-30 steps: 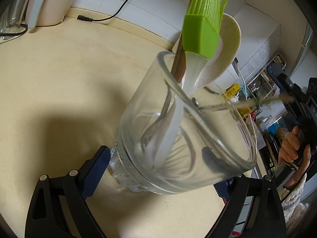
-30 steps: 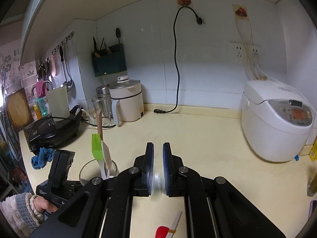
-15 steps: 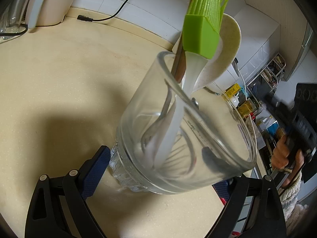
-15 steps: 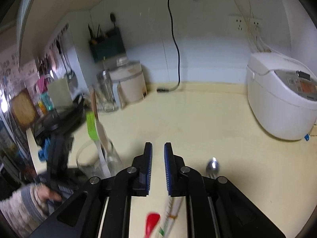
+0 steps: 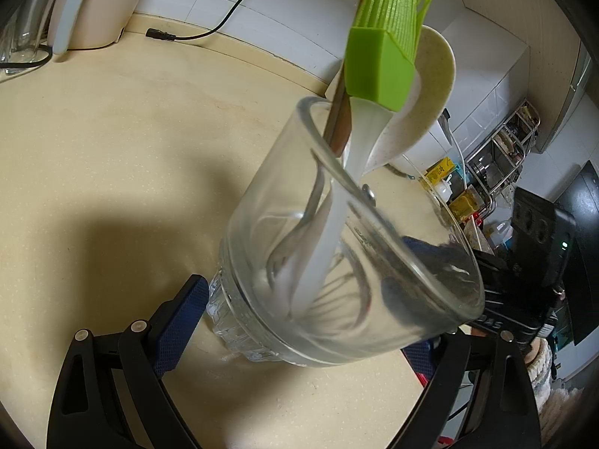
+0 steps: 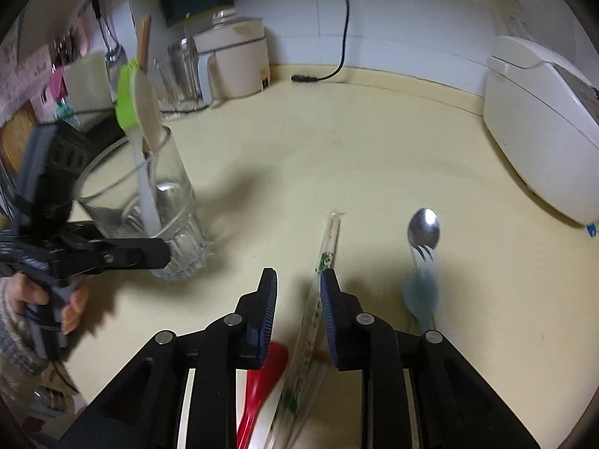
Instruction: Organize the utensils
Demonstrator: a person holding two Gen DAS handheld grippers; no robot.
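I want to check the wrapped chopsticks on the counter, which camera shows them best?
The right wrist view. The wrapped chopsticks lie on the counter, running up between the right gripper's open jaws, which have just been opening. The left wrist view is filled by the glass and shows none of them.

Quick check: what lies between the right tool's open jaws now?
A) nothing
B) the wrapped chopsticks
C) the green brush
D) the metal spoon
B: the wrapped chopsticks run up between the right tool's pads, while the metal spoon lies off to the side.
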